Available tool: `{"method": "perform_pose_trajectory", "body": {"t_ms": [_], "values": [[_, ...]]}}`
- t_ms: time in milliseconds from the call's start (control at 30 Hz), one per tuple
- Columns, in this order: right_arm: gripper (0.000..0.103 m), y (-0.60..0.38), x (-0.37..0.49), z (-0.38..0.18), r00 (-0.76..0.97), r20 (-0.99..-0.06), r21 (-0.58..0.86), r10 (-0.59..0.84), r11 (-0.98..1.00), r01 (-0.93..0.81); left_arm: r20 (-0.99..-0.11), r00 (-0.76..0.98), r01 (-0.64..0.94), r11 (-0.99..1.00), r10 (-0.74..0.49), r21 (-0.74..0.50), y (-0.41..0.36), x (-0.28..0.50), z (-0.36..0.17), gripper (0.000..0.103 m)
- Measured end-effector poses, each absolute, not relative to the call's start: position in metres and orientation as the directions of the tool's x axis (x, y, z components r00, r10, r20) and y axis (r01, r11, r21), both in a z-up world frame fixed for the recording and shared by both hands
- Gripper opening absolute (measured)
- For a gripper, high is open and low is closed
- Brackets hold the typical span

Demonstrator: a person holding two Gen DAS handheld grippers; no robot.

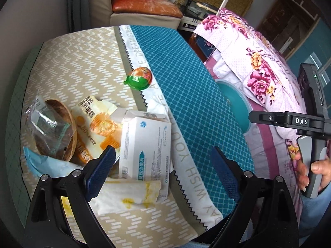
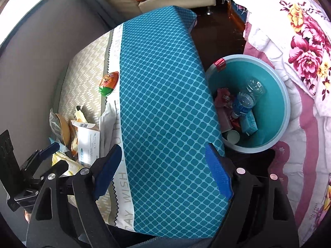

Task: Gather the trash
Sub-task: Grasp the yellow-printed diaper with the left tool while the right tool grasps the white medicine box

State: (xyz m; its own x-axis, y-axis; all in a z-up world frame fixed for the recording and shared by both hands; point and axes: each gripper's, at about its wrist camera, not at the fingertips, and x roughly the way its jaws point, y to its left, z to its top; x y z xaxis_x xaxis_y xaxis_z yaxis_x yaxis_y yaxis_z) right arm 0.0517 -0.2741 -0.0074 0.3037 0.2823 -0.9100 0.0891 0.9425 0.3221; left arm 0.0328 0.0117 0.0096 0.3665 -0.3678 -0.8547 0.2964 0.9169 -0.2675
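Observation:
Trash lies on the table's cloth (image 1: pixel 86 62): a white carton box (image 1: pixel 144 146), a stained tissue (image 1: pixel 128 194), an orange snack wrapper (image 1: pixel 97 128), a clear wrapper (image 1: pixel 45 124) on a brown wooden bowl (image 1: pixel 69 124), a blue packet (image 1: pixel 41 163), and a green-orange jelly cup (image 1: pixel 139 76). My left gripper (image 1: pixel 163 175) is open and empty, just above the box. My right gripper (image 2: pixel 163 173) is open and empty over the teal part of the cloth (image 2: pixel 165 103). A teal bin (image 2: pixel 275 107) beside the table holds a plastic bottle (image 2: pixel 246 99), wrappers and a paper cup.
A flowered bedspread (image 1: pixel 258 66) lies to the right of the table, close behind the bin. A sofa with an orange cushion (image 1: pixel 144 6) stands beyond the table. The right gripper's body (image 1: pixel 298 122) shows at the right of the left wrist view.

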Motion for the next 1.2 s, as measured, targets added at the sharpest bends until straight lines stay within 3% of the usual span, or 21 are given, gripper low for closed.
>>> {"method": "perform_pose_trajectory", "body": {"t_ms": [267, 667, 833, 1200], "values": [[0.078, -0.240, 0.043, -0.003, 0.280, -0.917, 0.308, 0.286, 0.951, 0.039, -0.856, 0.366, 0.202, 0.929, -0.366, -0.311, 0.054, 0.008, 0.003, 0.093], [0.082, -0.209, 0.024, -0.019, 0.232, -0.917, 0.330, 0.324, 0.944, -0.016, -0.839, 0.382, -0.091, 0.888, -0.388, -0.452, 0.097, -0.007, -0.024, 0.093], [0.082, -0.212, 0.021, -0.024, 0.231, -0.915, 0.339, 0.331, 0.941, -0.004, -0.856, 0.384, -0.153, 0.890, -0.346, -0.429, 0.095, -0.006, -0.034, 0.093], [0.082, -0.185, 0.027, -0.033, 0.194, -0.913, 0.355, 0.359, 0.933, -0.054, -0.898, 0.368, -0.138, 0.941, -0.240, -0.308, 0.108, -0.012, -0.057, 0.093]]}}
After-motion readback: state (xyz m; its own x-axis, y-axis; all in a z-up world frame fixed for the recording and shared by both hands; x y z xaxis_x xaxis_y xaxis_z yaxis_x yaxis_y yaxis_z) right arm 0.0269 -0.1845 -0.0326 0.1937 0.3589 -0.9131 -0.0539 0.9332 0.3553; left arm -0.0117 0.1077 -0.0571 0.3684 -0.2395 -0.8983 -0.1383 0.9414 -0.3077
